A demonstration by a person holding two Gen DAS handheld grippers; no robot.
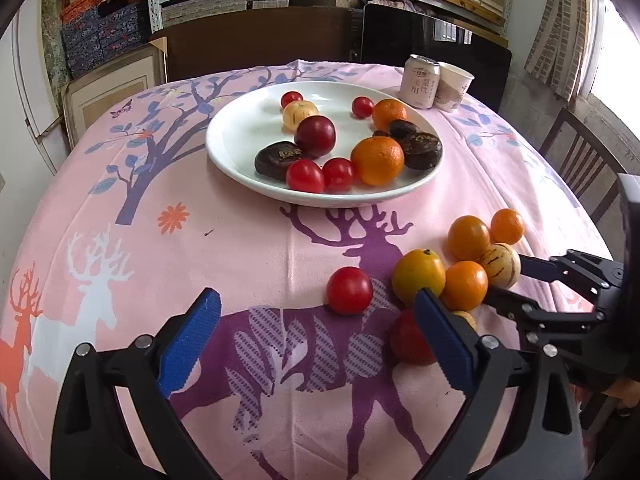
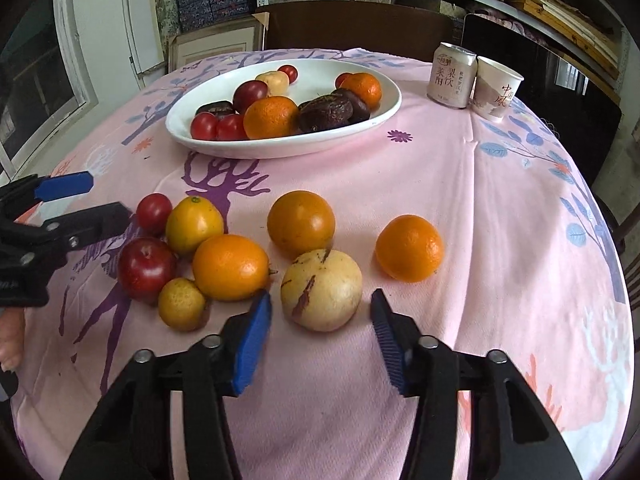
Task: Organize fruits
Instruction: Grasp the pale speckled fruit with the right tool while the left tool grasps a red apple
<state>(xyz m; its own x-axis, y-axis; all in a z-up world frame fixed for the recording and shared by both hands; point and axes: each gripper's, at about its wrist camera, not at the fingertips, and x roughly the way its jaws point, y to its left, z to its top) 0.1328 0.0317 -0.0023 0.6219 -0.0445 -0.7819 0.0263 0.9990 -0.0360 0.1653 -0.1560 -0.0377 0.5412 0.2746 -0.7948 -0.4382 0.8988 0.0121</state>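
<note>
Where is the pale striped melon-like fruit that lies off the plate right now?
In the right wrist view the pale striped fruit lies on the tablecloth just ahead of the right gripper, nearest the orange.

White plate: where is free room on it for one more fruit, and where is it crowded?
The white plate has bare room in its left half, bordered by the rim and the dark plum. The front and right side are crowded with tomatoes, oranges and dark fruits. On the cloth, the left gripper hangs over a bare patch.
</note>
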